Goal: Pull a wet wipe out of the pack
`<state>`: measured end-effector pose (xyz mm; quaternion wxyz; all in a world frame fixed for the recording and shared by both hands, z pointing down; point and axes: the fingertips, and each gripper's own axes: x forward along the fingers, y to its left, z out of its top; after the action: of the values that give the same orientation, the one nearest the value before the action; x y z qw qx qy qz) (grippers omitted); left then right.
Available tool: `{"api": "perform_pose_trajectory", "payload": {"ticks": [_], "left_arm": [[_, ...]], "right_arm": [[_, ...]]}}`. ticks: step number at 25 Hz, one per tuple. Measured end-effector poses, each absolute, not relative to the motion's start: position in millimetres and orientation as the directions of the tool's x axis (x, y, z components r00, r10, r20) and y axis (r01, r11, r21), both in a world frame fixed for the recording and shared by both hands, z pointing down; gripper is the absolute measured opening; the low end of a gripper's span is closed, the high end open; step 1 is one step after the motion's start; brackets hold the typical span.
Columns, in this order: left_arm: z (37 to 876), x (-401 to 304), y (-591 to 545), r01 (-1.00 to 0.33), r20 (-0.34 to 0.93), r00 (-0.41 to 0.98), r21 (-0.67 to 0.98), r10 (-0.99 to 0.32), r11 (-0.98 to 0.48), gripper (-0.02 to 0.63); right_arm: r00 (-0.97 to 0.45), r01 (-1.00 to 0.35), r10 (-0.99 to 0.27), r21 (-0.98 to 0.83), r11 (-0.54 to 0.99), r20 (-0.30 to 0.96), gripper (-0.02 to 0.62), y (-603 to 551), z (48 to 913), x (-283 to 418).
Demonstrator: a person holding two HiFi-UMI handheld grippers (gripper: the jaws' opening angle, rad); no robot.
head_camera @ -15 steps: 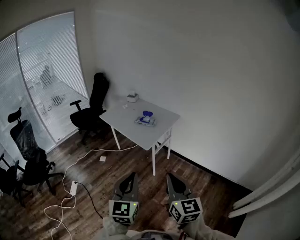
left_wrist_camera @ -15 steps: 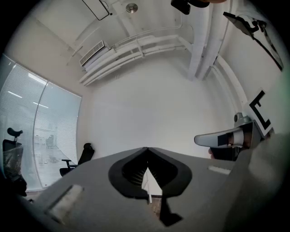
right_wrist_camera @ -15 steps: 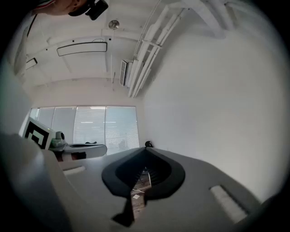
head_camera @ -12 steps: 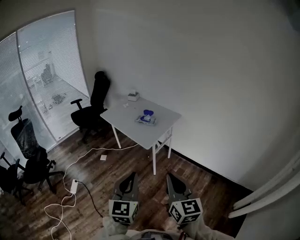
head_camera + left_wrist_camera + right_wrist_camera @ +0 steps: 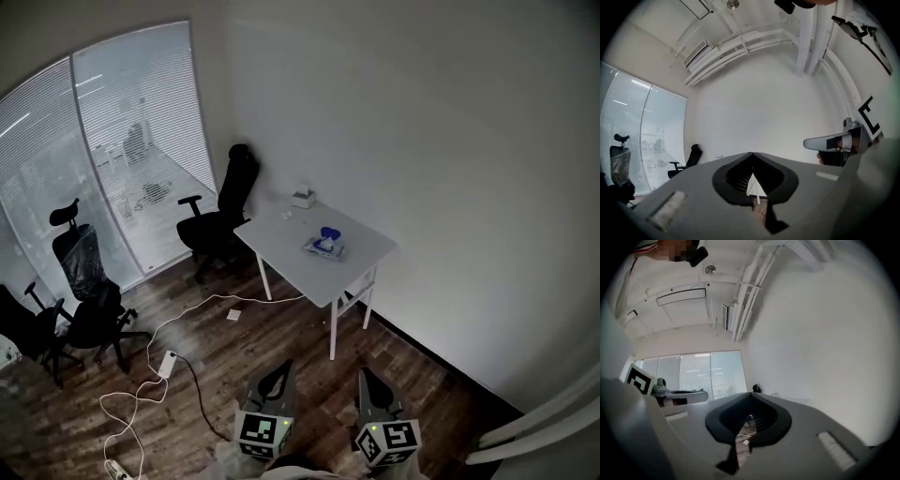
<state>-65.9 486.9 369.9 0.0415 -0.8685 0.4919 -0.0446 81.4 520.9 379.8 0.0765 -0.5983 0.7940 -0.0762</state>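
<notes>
Head view first. Spotting the wet wipe pack (image 5: 323, 246) flat on the white tabletop (image 5: 281, 234), blue on top, close to the edge along the wall; too small to tell whether a wipe pokes out. Picking out a small white box (image 5: 302, 198) at the far corner, contents unreadable. Noting a black office chair (image 5: 230, 202) just beside the table's far-left edge, more chairs (image 5: 89, 291) by the window blinds (image 5: 122, 150), and a white cable (image 5: 187, 323) snaking across the wooden floor (image 5: 309, 375). Down at the bottom, catching the left gripper (image 5: 284, 367) and the right gripper (image 5: 364, 374) side by side, well apart from the table and the pack.

Over to the left gripper view. Reading the left gripper (image 5: 751, 157) as clenched, tips together, nothing grasped. Glimpsing only a sliver of white table through the slot below the tips. Seeing the right gripper (image 5: 825, 143) off to the right, the blinds (image 5: 642, 136) left and the pipes (image 5: 740, 42) overhead.

Now the right gripper view. Finding the right gripper (image 5: 750, 394) clenched too, empty, with floorboards (image 5: 740, 444) showing through the slot. Catching the left gripper (image 5: 684, 396) at the left and the blinds (image 5: 708, 373) behind it.
</notes>
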Motion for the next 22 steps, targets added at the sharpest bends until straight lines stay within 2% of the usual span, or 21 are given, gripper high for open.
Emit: {"api": "perform_pose_trajectory", "payload": {"ticks": [10,17,22], "left_arm": [[374,-56,484,-0.860,0.075,0.484,-0.143,-0.872,-0.490,0.005],[381,-65,468,-0.867,0.071,0.472,-0.147,-0.879,-0.477,0.005],[384,-69,447,-0.871,0.062,0.469,-0.133,-0.881,-0.473,0.005]], "right_arm": [[-0.315,-0.917,-0.949,-0.255,0.306,-0.009,0.005,513,392,87],[-0.346,-0.916,-0.938,-0.206,0.344,-0.028,0.006,501,394,75],[-0.343,-0.919,-0.939,-0.206,0.335,0.006,0.005,482,402,73]]}}
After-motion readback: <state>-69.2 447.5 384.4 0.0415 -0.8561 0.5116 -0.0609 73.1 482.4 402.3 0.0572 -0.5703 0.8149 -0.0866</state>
